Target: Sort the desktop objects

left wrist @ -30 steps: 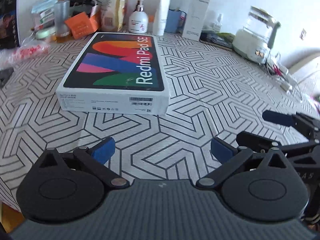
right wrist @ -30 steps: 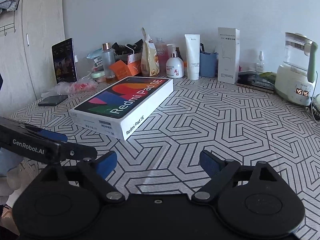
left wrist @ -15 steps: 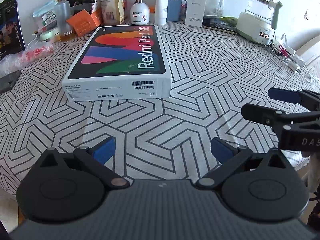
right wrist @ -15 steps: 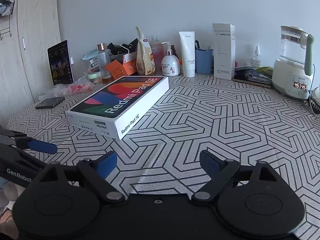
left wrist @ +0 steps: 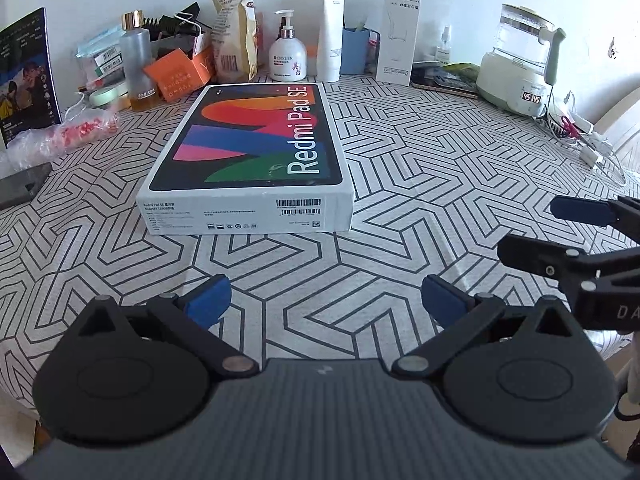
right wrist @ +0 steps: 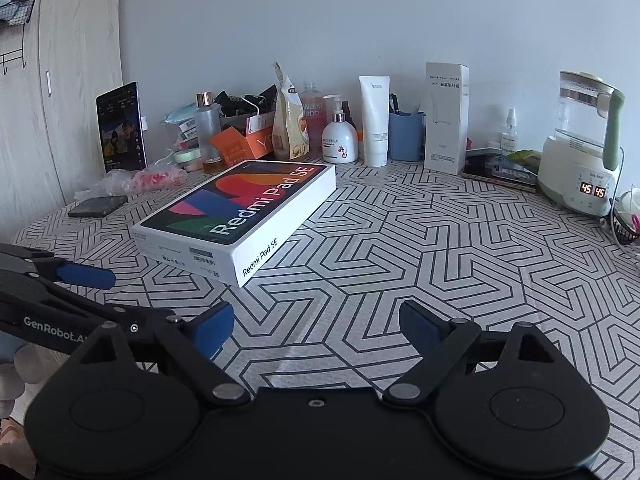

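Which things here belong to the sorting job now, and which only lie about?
Job:
tablet box, nearest, directly ahead
left gripper, open
right gripper, open

Lying about, by my guess:
kettle
lotion bottle
white tube
blue cup
phone

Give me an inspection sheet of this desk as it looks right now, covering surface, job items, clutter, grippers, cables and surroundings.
Surface: tablecloth with a grey geometric line pattern; middle and near part bare.
Job's things: Redmi Pad SE box lying flat, left of centre, touched by neither gripper.
Clutter: along the back edge, pump bottle, white tube, blue cup, tall white carton, snack bag, orange box, kettle reading 45; dark phone at left.
Grippers: left gripper and right gripper both open, empty, above the near edge.
Cables: white leads and plug at right.
Surroundings: plain wall, wood-grain door at left.
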The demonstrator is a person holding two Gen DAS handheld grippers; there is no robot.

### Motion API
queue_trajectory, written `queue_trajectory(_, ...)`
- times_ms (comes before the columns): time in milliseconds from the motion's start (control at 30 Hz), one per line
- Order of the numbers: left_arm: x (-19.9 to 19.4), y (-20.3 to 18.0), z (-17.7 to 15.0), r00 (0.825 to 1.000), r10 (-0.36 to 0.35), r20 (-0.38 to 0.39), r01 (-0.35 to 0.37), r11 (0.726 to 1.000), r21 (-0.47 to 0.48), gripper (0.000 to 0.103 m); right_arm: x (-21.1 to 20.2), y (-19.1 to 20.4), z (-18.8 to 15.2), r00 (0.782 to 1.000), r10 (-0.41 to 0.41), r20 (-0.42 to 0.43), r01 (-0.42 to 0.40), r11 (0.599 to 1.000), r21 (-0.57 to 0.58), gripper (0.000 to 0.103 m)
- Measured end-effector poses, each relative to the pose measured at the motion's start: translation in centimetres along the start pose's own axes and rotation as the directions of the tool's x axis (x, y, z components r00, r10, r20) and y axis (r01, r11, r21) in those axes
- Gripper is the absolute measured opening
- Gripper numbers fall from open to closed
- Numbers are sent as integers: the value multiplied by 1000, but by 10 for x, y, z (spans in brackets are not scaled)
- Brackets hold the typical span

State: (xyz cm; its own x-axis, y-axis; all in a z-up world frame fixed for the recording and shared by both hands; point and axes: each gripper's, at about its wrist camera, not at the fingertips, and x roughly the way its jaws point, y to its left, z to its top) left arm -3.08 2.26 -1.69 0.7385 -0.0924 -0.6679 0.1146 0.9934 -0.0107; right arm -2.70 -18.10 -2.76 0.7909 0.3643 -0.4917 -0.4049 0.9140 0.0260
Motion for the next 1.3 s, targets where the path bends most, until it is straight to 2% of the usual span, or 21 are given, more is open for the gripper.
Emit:
queue_trajectory(433, 2, -3, 5, 998, 22, 50, -23, 1000, 15, 103, 4, 0, 0, 999, 43, -2, -43, 999, 4, 93)
queue_trajectory(800, 2, -5, 9, 996, 29, 88, -32, 999, 26, 103, 5, -6, -1, 999, 44, -1, -44, 999, 21, 93)
queue_trajectory(967, 0, -4, 10, 996, 32, 80, -35, 999, 29, 103, 10, -4, 0, 996, 84, 0, -84, 996, 35, 93)
queue_trajectory(1300, 3, -2, 11, 998, 13, 55, -13, 1000, 14, 103, 8, -1, 0, 997, 78, 4, -78, 997, 17, 93)
